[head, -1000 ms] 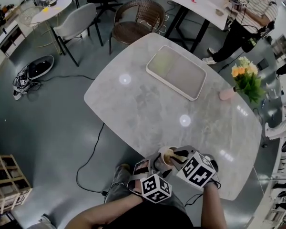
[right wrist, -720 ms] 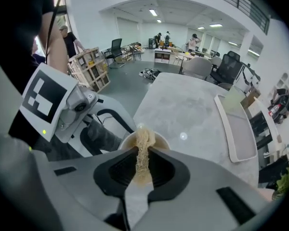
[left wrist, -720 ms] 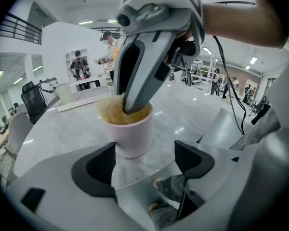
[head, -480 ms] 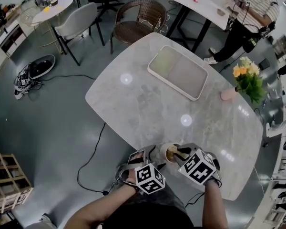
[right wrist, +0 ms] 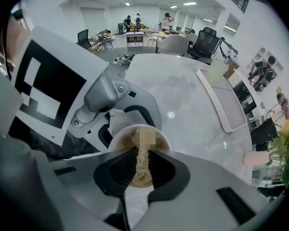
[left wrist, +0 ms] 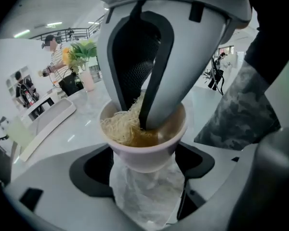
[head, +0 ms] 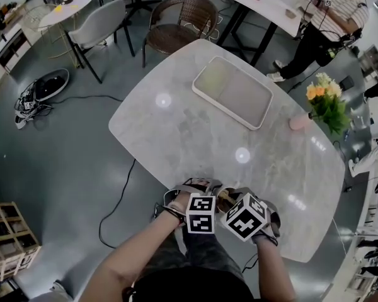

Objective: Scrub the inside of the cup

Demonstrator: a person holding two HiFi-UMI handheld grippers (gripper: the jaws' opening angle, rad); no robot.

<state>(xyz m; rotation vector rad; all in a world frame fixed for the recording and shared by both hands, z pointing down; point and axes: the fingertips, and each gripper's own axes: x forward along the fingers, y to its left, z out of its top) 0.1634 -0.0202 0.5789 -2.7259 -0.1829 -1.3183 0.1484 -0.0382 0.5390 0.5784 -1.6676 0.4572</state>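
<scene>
Stringy scrubber [left wrist: 119,125] in smooth rnd cup [left wrist: 145,157]

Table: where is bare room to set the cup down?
Bare: the table between tray and cup, and left of the tray. Crowded: the near edge, where left gripper holds the cup and right gripper a scrubber in it; vase at right edge.

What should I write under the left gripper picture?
Left gripper grips the cup while right gripper presses a stringy scrubber inside.
</scene>
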